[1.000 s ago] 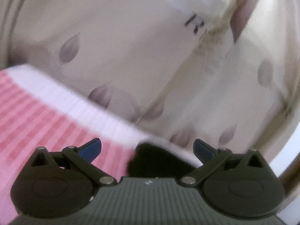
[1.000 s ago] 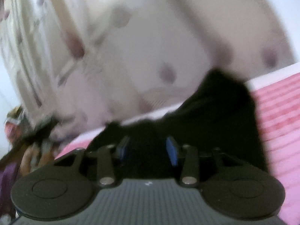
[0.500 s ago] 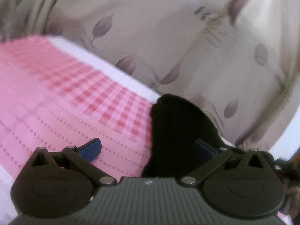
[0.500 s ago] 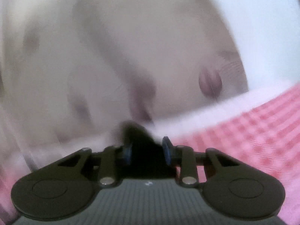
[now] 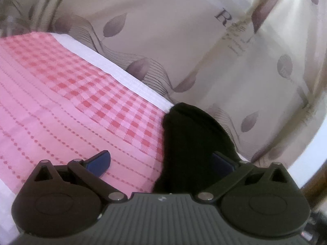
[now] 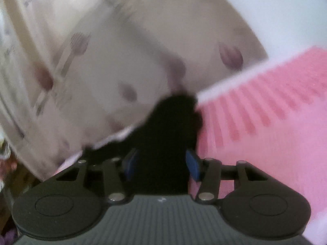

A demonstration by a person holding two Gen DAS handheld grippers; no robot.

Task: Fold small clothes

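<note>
One black garment (image 5: 194, 143) is seen in both views, lying at the far white-bordered edge of the pink cloth (image 5: 71, 102). In the left wrist view it lies toward the right side of the left gripper (image 5: 161, 161), whose fingers are spread wide; the right blue pad (image 5: 221, 162) is seen against the dark fabric, while the left pad rests over the pink cloth, apart from the garment. In the right wrist view the garment is seen between the fingers of the right gripper (image 6: 161, 163), which are partly parted; whether the pads press the fabric cannot be told through the blur. The garment is soft, matte and rounded at its far end. The pink cloth is woven, checked and dotted. Beyond it, a pale leaf-printed curtain (image 5: 184, 40) hangs; printed lettering on it is shown only in the left view.
</note>
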